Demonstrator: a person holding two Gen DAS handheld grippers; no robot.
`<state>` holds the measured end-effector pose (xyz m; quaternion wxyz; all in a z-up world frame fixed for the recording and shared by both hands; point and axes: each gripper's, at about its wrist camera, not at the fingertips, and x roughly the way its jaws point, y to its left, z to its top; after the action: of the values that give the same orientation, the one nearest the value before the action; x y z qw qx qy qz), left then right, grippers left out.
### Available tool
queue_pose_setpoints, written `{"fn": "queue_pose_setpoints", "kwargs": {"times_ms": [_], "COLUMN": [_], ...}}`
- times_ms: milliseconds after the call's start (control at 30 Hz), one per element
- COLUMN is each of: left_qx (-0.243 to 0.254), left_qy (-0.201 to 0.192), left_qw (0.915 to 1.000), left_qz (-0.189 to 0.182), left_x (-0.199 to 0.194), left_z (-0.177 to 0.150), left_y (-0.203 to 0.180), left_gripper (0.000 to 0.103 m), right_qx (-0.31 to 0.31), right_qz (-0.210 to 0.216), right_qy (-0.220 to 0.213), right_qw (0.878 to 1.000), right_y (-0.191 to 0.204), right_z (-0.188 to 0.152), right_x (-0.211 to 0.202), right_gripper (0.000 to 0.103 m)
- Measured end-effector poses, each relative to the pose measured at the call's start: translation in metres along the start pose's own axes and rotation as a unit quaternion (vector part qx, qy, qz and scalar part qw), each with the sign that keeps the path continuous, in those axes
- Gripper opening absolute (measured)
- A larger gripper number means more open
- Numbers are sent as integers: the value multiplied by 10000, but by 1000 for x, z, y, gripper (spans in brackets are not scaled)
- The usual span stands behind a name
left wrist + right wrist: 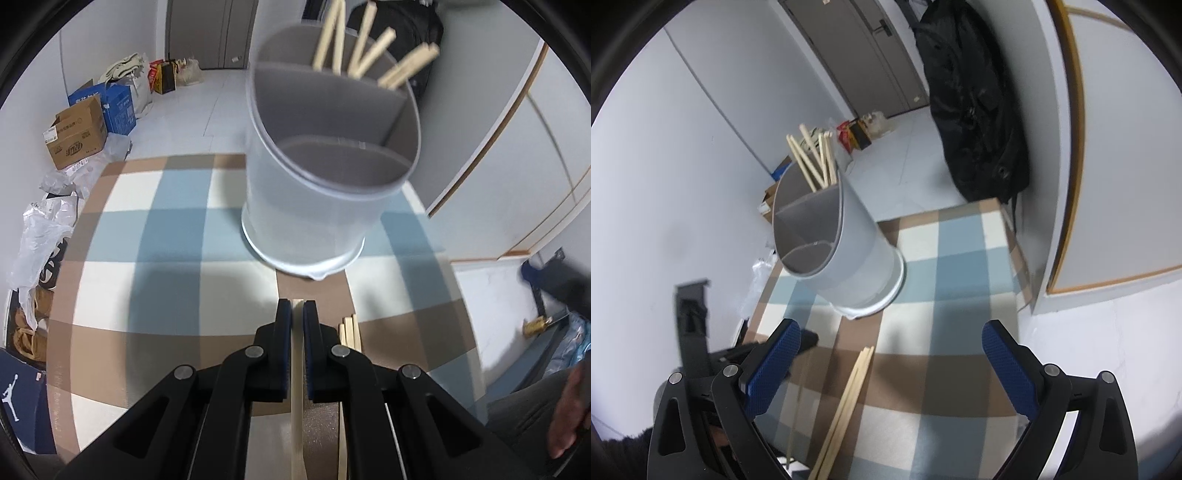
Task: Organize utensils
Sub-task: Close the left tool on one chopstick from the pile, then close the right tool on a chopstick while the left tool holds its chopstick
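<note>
Left hand-held gripper [297, 314] pinches a chopstick [296, 406] before the holder [317, 206].

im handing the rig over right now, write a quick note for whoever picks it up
Left gripper: shut on one chopstick, just in front of the holder.
Right gripper: open, empty, above the loose chopsticks on the checked cloth.
Done: several chopsticks stand in the holder's far compartment; the other compartments look empty.
Left: drop the held one in, then the loose ones on the cloth.
</note>
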<state>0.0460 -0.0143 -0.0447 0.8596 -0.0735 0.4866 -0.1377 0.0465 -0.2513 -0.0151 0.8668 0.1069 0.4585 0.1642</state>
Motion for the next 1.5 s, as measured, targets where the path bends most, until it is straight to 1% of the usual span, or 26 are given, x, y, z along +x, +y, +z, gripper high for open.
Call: {"fn": "queue_pose_setpoints", "kwargs": {"times_ms": [33,100,167,200,267,300,367,467,567,633,733,767,800,833,933,967,1067,1400,1500], "left_qx": [-30,-54,-57,-74,-103,-116,-182,-240,-377,-458,-604,-627,-630,-634,-661,-650,-627,-612,-593], "left_qy": [-36,-78,-142,-159,-189,-199,-213,-232,-272,-335,-406,-417,-416,-421,-433,-447,-487,-526,-550], "left_qw": [10000,9999,9998,9997,9995,9994,9991,9987,9977,9974,9965,9963,9962,9961,9956,9956,9951,9946,9946], "left_qz": [-43,-89,-121,-153,-221,-241,-305,-383,-503,-452,-420,-415,-430,-440,-508,-512,-583,-660,-655], "left_x": [-4,-6,-4,-4,-4,-1,1,-5,-7,-11,-12,-12,-11,-12,-13,-15,-19,-24,-26], "left_z": [1,0,4,4,4,8,8,6,9,8,7,7,8,7,7,6,7,8,8], "left_y": [2,4,10,12,17,23,28,29,39,41,46,49,49,48,48,49,48,44,42], "left_gripper": [2,2,2,2,2,2,2,2,2,2,2,2,2,2,2,2,2,2,2], "right_qx": [-18,-60,-141,-186,-242,-299,-435,-582,-595,-636,-784,-829,-973,-1114,-1589,-1655,-1786,-1804,-1709], "right_qz": [49,79,66,1,-92,-131,-253,-390,-495,-546,-692,-749,-827,-902,-1195,-1204,-1216,-1349,-1278], "right_qy": [121,296,522,668,873,1018,1174,1332,1499,1597,1718,1737,1637,1676,1615,1613,1613,1658,1715], "right_qw": [9999,9995,9985,9976,9958,9943,9918,9886,9857,9836,9796,9784,9782,9754,9666,9655,9630,9601,9618], "right_y": [2,5,9,12,15,18,23,29,31,34,39,41,46,51,63,65,69,58,56], "right_z": [-1,-4,-7,-9,-14,-17,-21,-25,-28,-30,-35,-37,-38,-40,-47,-49,-53,-55,-50], "right_x": [6,15,26,34,45,53,63,76,91,101,114,117,117,120,120,120,117,104,106], "right_gripper": [99,93,80,77,62,60,51,51,51,51,45,45,45,43,38,34,26,22,23]}}
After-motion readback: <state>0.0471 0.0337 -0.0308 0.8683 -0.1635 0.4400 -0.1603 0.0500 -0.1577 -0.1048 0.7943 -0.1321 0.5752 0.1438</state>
